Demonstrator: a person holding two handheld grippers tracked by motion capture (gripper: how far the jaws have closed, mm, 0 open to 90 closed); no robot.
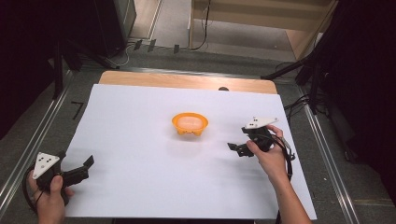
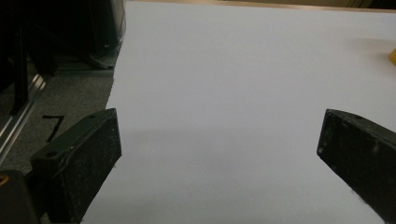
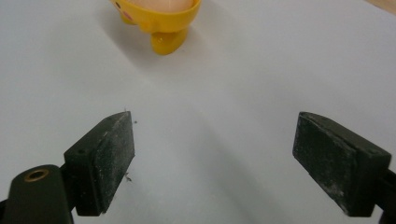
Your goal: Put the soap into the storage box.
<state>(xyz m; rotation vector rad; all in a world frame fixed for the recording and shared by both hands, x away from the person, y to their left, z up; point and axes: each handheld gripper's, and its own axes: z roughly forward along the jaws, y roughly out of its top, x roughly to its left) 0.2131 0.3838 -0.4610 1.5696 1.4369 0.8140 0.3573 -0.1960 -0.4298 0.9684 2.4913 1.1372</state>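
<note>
Nearest the bottom edge of the high view, we see two forearms coming in, each hand holding a gripper. At lower left, our left gripper (image 1: 83,169) sits at the near left corner of the white sheet (image 1: 140,186), its jaws spread apart with nothing between them. From the left gripper view, its two black pads (image 2: 88,154) stand wide at the frame's lower corners, over bare white sheet, with grey floor and a black mark at the left edge.

Farther up, right of centre, the right gripper (image 1: 237,149) hovers over the sheet in the right hand (image 1: 268,156), jaws likewise parted and holding nothing. Looking along them in the right gripper view, we find the pads (image 3: 107,154) well apart, white sheet between.

Beyond that, near the middle of the sheet, stands a small orange bowl (image 1: 189,123) on stubby feet, something pale inside; it lies up and left of the right gripper, clear of it. At the top of the right gripper view the bowl's yellow-orange underside (image 3: 159,23) shows.

Farthest off, a strip of wooden table (image 1: 187,80) edges the sheet.
</note>
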